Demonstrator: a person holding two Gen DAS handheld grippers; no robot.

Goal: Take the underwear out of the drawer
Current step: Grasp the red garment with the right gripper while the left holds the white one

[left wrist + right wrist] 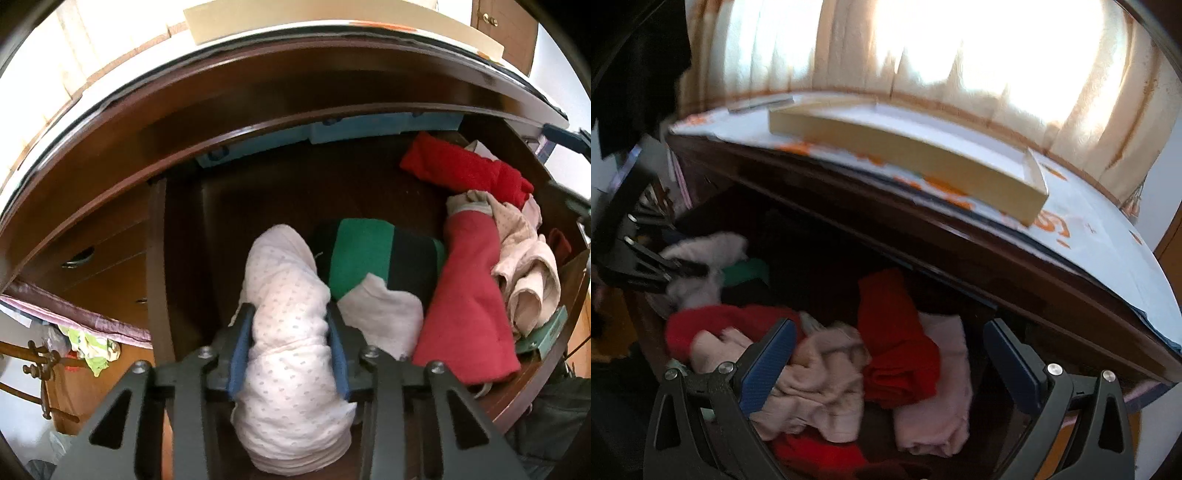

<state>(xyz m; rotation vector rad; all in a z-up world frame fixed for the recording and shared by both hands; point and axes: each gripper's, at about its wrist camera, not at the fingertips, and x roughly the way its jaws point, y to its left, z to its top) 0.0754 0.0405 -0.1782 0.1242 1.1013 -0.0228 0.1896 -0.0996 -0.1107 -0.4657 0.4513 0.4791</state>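
We have the left tool (291,343) clamped on the white dotted underwear (291,332) at six o'clock in the drawer (177,258), not yet lifted out, while the right tool (890,365) hangs with its jaws apart.

The left hand-held gripper (290,350) has dark grey, matte plastic arms with triangular cut-outs, joined by silver round-headed screws, and blue textured pads on its two fingers (240,350). The right hand-held gripper (890,369) is built alike: black angular arms, shiny screws, blue ribbed pads (768,365) on both fingers
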